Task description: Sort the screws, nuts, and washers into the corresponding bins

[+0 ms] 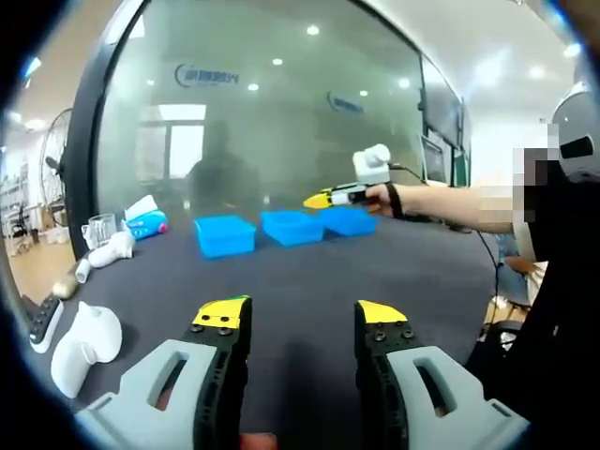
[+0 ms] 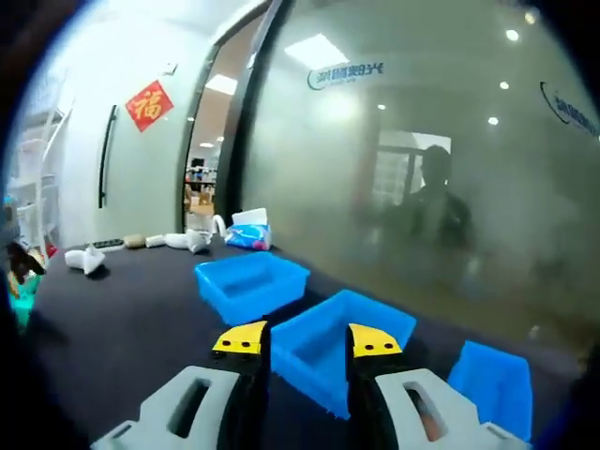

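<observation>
**Ana:** Left gripper view has the left gripper point(image 1: 302, 323) low over the dark table point(image 1: 309, 272), jaws spread with nothing between them. Three blue bins sit in a row further on: the near-left bin point(image 1: 225, 234), the middle bin point(image 1: 292, 227) and the far bin point(image 1: 349, 220). The right gripper point(image 1: 328, 198) is held out over the far end of that row.

**Ben:** Right gripper view agrees — its own jaws hang parted just above the middle bin point(image 2: 342, 342). I can't make out anything held between the tips.

**Ana:** And the screws, nuts and washers?

**Ben:** I can't find any, on the table or in the bins; they may be too small to show here.

**Ana:** Then the risk, I'd judge, is misplacement — the bins look identical and unlabelled, so a part could go into the wrong one, or a small piece could bounce off a rim onto the dark cloth and vanish.
</observation>
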Motion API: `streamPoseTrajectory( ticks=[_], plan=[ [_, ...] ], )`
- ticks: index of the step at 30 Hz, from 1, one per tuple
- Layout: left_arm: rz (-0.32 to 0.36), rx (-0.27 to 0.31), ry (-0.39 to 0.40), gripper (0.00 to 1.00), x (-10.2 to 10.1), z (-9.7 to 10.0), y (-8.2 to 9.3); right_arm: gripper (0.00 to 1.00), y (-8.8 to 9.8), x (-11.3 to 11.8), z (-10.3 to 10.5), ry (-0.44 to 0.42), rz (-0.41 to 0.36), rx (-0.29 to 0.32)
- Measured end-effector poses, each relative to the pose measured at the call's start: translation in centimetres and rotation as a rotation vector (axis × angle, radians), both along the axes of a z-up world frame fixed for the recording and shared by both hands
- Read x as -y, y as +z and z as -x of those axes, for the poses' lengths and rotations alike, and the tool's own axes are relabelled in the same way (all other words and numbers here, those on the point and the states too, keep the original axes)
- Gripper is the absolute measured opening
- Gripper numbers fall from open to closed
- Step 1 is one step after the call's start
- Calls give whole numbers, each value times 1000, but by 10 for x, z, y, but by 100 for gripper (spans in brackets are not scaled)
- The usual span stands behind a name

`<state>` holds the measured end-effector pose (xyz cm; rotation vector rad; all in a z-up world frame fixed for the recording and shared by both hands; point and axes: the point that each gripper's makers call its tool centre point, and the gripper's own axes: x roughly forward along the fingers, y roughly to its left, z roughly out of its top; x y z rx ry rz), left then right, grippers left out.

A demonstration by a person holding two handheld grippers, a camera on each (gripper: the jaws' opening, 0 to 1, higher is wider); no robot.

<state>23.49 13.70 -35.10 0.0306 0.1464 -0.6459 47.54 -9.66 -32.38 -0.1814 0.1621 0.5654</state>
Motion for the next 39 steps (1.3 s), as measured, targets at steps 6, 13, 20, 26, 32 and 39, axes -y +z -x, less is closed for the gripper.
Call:
streamPoseTrajectory(
  ticks=[6,13,20,26,32,39],
  plan=[
    [6,15,-14,43,4,1,4,30,6,10,40,19,-15,23],
    [4,16,-31,43,9,3,7,30,9,23,97,45,-46,56],
    [2,17,-52,43,15,4,9,30,-5,40,153,51,-78,58],
    [17,19,-73,43,19,4,13,30,-15,51,194,56,-92,56],
    [5,21,-89,43,22,4,13,30,-22,66,222,49,-108,54],
    [-12,17,-114,43,28,8,10,30,-29,77,236,39,-115,40]
  ],
)
